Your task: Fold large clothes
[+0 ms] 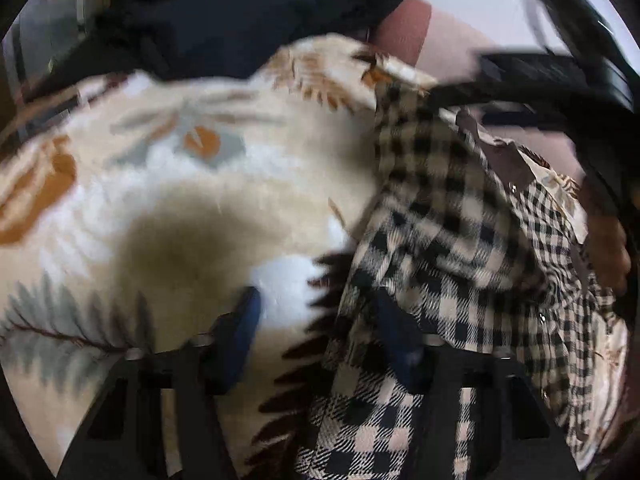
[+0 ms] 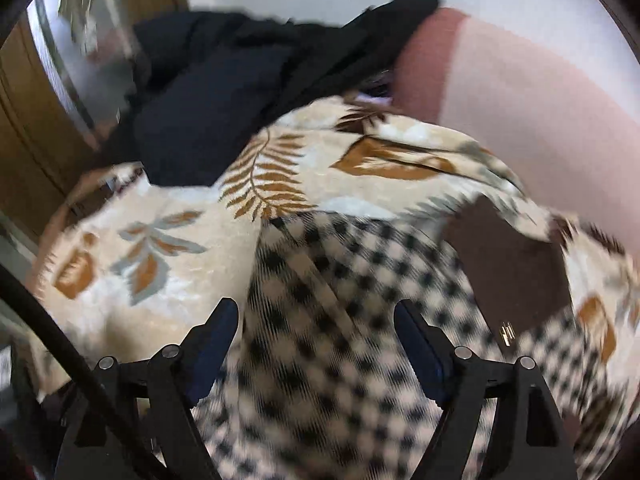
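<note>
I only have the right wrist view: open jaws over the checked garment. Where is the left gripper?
Observer: The left gripper is low over the checked garment, at its edge. One finger is over the checks, the other over the leaf-print blanket.
Operator: Has it grabbed anything?
Observer: Not that I can see. Its jaws stand apart with the garment's edge between them, though the picture is blurred.
Operator: Any fasteners to watch?
Observer: Yes, three metal snaps run down the garment's right side.
</note>
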A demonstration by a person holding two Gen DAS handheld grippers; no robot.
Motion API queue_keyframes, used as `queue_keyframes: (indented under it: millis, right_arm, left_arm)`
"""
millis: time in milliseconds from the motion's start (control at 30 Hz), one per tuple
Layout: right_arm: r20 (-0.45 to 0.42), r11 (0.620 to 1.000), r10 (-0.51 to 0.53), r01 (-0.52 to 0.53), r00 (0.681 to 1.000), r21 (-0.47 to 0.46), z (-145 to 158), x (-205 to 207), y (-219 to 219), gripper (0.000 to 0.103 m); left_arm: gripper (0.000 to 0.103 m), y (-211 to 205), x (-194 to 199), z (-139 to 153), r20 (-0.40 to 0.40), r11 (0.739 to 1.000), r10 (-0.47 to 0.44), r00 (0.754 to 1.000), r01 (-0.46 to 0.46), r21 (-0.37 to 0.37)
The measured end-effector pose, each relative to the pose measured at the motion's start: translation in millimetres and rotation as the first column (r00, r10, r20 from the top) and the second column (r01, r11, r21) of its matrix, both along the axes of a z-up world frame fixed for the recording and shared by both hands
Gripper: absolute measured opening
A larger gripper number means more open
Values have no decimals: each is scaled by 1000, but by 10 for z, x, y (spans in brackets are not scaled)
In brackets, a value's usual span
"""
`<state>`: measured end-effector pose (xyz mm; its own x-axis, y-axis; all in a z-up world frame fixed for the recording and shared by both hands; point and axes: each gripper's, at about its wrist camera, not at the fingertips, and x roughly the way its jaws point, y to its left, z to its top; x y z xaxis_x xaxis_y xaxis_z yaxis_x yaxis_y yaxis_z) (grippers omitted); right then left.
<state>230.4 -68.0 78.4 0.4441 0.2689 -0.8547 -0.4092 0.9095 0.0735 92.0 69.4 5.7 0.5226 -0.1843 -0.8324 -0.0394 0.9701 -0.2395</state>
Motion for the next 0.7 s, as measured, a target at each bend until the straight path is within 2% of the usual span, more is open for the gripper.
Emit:
queue_keyframes:
  millis: [33, 67, 100, 133, 167, 200, 300, 433, 500, 567, 633, 700]
  right_arm:
    - [-14, 999, 25, -25, 1000, -31, -49, 92, 100, 84]
    - [-33, 996, 55, -57, 998, -67, -123, 187, 229, 84]
    - [-48, 993, 77, -81, 996, -84, -194, 260, 285, 68]
    - [-80, 988, 103, -111, 991, -108, -273, 346, 371, 14]
    - [-117, 982, 105, -122, 988, -147, -349, 445, 442, 6]
    - [-106, 977, 98, -116, 990, -180, -380, 517, 488, 4]
    - [-89, 976, 81, -97, 993, -195, -434, 708, 557, 4]
    - [-103, 969, 56, -78, 993, -233, -699, 873, 697, 5]
    - [-67, 970, 41, -56, 997, -237, -691, 852, 710, 7]
    - [-85, 979, 29, -46, 996, -200, -572, 835, 608, 13]
    - [-34, 985, 6, -12, 999, -171, -333, 749, 449, 51]
    - [54, 993, -37, 43, 998, -107, 2, 547, 176, 68]
  left_arm:
    - [27, 6, -13, -8, -2, 1000, 7, 1000, -7, 12]
    - [9, 8, -26, 5, -3, 1000, 8, 1000, -8, 19]
    - [1, 13, -27, 11, -19, 1000, -9, 1000, 9, -17]
    - [1, 21, -31, 9, -41, 998, -21, 999, 19, -64]
    - [1, 20, -55, 15, -51, 996, -23, 998, 18, -86]
    - [0, 9, -81, 21, -51, 997, -23, 998, 19, -81]
    - [0, -30, -159, 32, -54, 997, -22, 998, 19, -71]
    - [0, -65, -200, 20, -63, 998, -22, 998, 18, -64]
    - [0, -45, -218, 17, -70, 997, -20, 997, 15, -74]
    - [0, 14, -244, 26, -76, 995, -21, 997, 13, -95]
    - [0, 59, -258, 39, -79, 993, -19, 997, 10, -119]
    - [0, 93, -283, 81, -71, 992, -14, 997, 5, -129]
